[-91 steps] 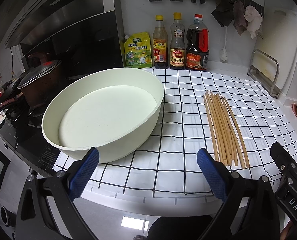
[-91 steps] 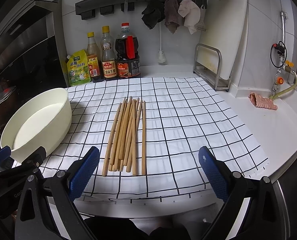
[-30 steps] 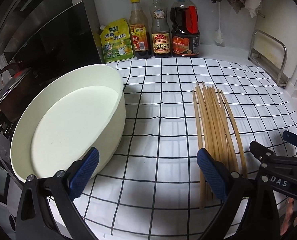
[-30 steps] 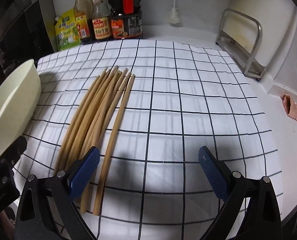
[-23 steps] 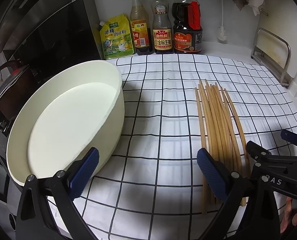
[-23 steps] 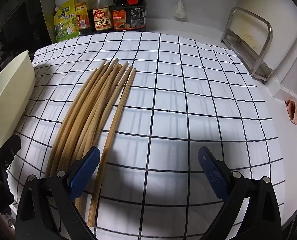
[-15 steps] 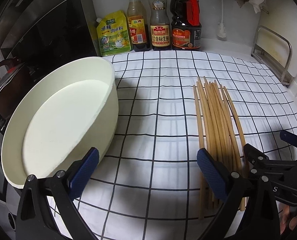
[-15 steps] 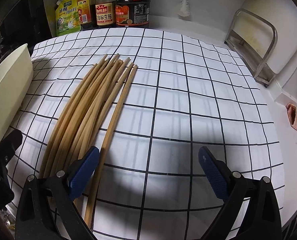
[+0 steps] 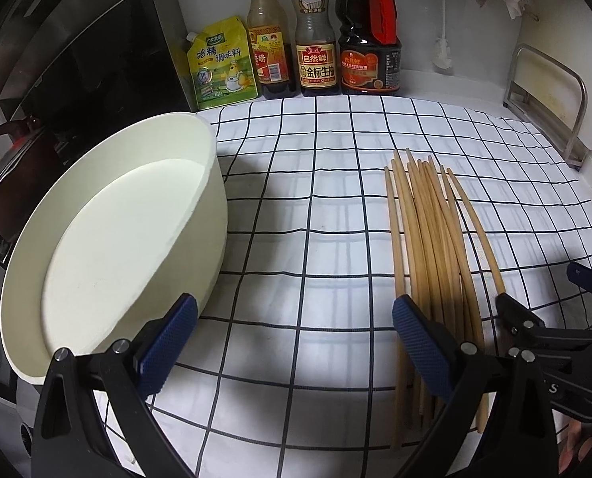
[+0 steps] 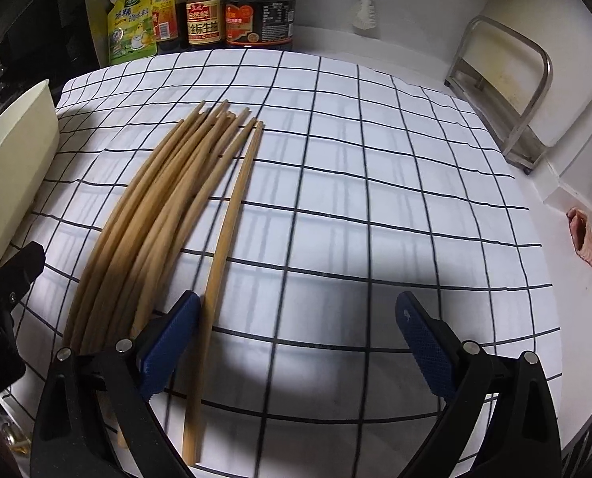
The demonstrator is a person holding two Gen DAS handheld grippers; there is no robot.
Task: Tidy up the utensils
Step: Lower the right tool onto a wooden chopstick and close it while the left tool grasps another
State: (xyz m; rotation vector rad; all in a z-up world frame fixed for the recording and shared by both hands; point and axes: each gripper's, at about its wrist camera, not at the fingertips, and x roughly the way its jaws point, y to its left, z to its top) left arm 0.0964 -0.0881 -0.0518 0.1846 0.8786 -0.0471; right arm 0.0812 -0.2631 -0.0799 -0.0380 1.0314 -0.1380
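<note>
Cloth (image 9: 336, 207): checked, fills mid-frame
Basin (image 9: 108, 247): cream, left, empty
Chopsticks (image 10: 168, 215): bundle centre-left, larger than a second ago
Right gripper (image 10: 296, 342): spread, lower now; left pad seemingly beside outermost stick, so a grab looks near
Left gripper (image 9: 296, 342): spread, idle

Both grippers sit lower and closer to the checked cloth (image 10: 375, 199) than three seconds ago. The right gripper (image 10: 296, 334) now frames the near ends of the chopsticks (image 10: 168, 215) at lower left, its left fingertip (image 10: 168, 334) just beside the outermost stick
</note>
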